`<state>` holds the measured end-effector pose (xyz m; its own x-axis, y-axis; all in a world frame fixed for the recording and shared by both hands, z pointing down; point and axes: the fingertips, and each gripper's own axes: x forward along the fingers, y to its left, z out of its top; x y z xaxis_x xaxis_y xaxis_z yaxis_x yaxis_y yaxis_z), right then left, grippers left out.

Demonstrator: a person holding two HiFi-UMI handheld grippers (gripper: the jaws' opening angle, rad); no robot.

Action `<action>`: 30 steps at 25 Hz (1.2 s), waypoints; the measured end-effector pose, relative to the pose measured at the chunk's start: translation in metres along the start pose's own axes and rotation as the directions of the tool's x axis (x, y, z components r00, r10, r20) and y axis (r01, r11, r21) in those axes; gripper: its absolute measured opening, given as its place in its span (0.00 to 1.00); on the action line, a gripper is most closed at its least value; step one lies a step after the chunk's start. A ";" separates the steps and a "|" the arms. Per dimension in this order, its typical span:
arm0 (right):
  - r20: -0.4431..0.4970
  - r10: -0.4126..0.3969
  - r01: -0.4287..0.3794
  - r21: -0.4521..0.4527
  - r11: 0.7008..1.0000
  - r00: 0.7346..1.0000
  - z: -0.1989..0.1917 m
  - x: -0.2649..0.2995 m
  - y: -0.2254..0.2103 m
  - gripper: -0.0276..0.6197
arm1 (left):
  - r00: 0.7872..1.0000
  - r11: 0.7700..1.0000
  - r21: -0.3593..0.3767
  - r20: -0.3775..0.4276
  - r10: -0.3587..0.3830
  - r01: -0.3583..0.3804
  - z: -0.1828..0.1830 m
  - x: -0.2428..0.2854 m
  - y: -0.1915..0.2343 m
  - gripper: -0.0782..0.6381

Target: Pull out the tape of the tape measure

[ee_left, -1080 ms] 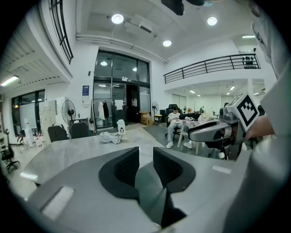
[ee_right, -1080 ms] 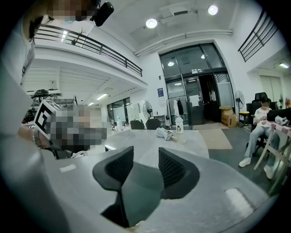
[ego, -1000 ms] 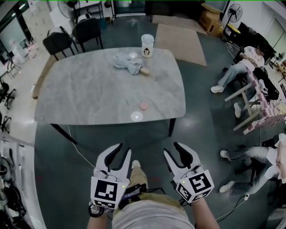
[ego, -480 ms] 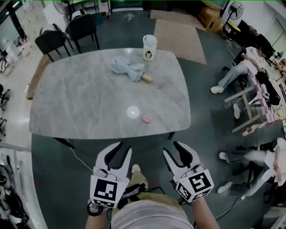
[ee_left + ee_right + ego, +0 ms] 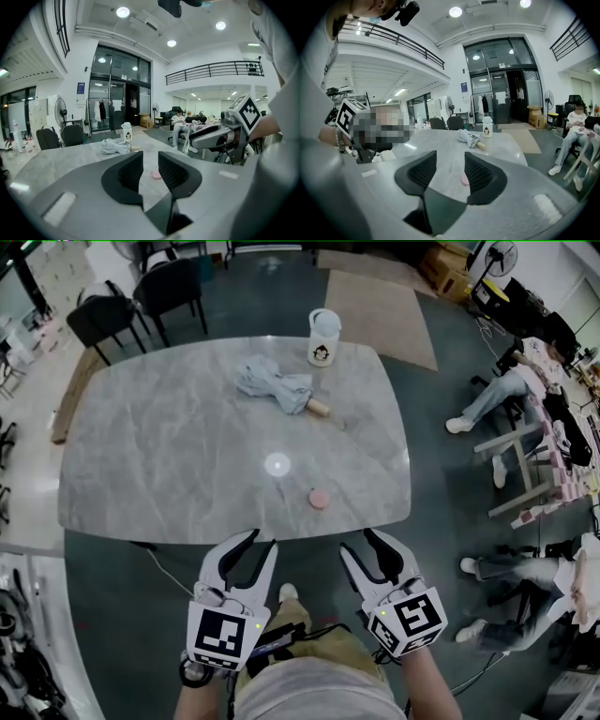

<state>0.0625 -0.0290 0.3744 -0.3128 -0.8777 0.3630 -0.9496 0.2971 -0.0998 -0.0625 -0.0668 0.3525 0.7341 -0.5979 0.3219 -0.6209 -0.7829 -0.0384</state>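
Jaws stand apart and empty on left gripper (image 5: pixel 260 542) and right gripper (image 5: pixel 359 542), the right's just opening wider, both short of the table (image 5: pixel 169 456), presumably readied for the pink tape measure (image 5: pixel 320 498) near its front edge.

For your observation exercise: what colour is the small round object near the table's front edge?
The round object is pink; clearest in the head view.

Left claw (image 5: pixel 260 542) open, empty; right claw (image 5: pixel 359 542) just opening, empty.

White left gripper (image 5: pixel 260 540) and right gripper (image 5: pixel 359 542), black-lined jaws
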 end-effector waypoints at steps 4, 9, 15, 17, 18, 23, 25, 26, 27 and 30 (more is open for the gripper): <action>-0.020 0.023 -0.023 -0.029 0.999 1.000 -0.003 0.012 0.003 0.34 | 1.000 1.000 -0.006 -0.008 0.011 -0.011 -0.004 0.001 0.010 0.25; -0.041 0.019 -0.020 -0.037 0.999 0.999 -0.008 0.019 -0.003 0.36 | 0.999 0.999 -0.030 -0.038 0.012 -0.013 -0.015 0.004 0.013 0.25; -0.082 0.022 -0.027 -0.058 0.998 0.996 -0.021 0.035 -0.013 0.38 | 0.999 0.999 -0.038 -0.039 -0.007 0.006 -0.018 0.011 0.012 0.26; -0.097 0.029 -0.035 -0.063 0.997 0.995 -0.025 0.042 -0.017 0.38 | 0.999 0.999 -0.040 -0.033 0.001 -0.002 -0.017 0.014 0.014 0.26; -0.103 0.033 -0.040 -0.063 0.997 0.994 -0.027 0.045 -0.018 0.39 | 0.999 0.999 -0.043 -0.032 0.007 -0.008 -0.016 0.015 0.014 0.26; -0.122 0.042 -0.049 -0.052 0.997 0.992 -0.033 0.061 -0.025 0.39 | 0.998 0.997 -0.065 -0.038 0.040 -0.043 -0.018 0.020 0.017 0.27; -0.130 0.050 -0.058 -0.060 0.996 0.990 -0.035 0.067 -0.026 0.39 | 0.998 0.995 -0.076 -0.033 0.057 -0.060 -0.017 0.021 0.019 0.27; -0.137 0.057 -0.066 -0.067 0.996 0.989 -0.037 0.069 -0.026 0.39 | 0.997 0.995 -0.080 -0.036 0.064 -0.067 -0.018 0.022 0.020 0.27; -0.145 0.064 -0.075 -0.074 0.994 0.987 -0.039 0.072 -0.026 0.39 | 0.997 0.994 -0.083 -0.041 0.071 -0.074 -0.020 0.022 0.021 0.27; -0.174 0.083 -0.098 -0.080 0.992 0.981 -0.048 0.079 -0.027 0.39 | 0.994 0.990 -0.099 -0.058 0.095 -0.101 -0.027 0.021 0.023 0.27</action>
<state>0.0644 -0.0883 0.4504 -0.3824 -0.7713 0.5088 -0.9096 0.4110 -0.0606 -0.0687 -0.0931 0.3843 0.6542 -0.6588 0.3714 -0.7159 -0.6978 0.0233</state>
